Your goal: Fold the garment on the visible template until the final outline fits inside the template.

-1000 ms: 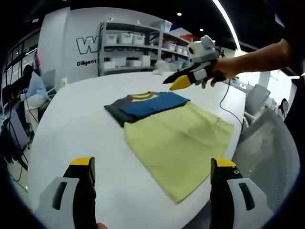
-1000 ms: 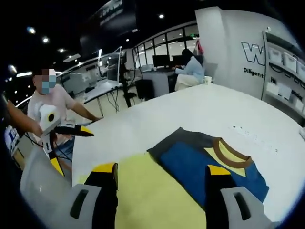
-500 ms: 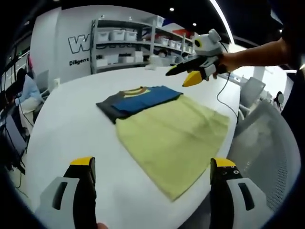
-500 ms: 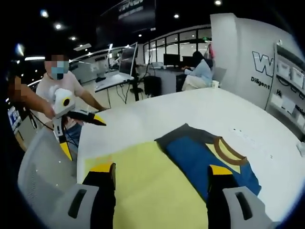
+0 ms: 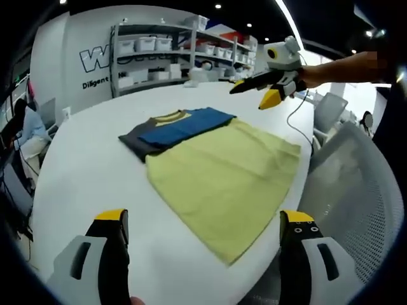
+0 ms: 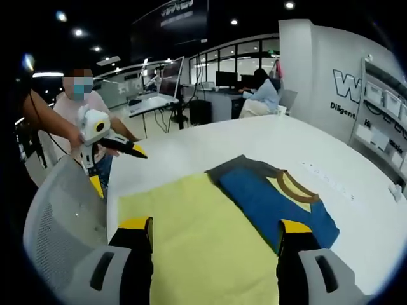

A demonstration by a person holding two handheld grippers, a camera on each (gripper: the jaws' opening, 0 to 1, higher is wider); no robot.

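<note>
**Yellow template sheet and folded shirt on white table**

Pale yellow rectangular fabric template (image 5: 222, 184) lies flat at frame centre on the round white table (image 5: 82, 171). The folded blue-and-grey shirt with yellow-brown collar (image 5: 175, 127) sits at its upper-left end, overlapping the edge. In my left gripper view, the left gripper (image 5: 206, 238) has jaws wide apart, carrying nothing. The right gripper (image 5: 267, 86) hovers upper right, jaws parted too. In my right gripper view, the shirt (image 6: 273, 197) lies right of centre. A grey mesh chair (image 6: 60, 216) stands lower left.
</note>
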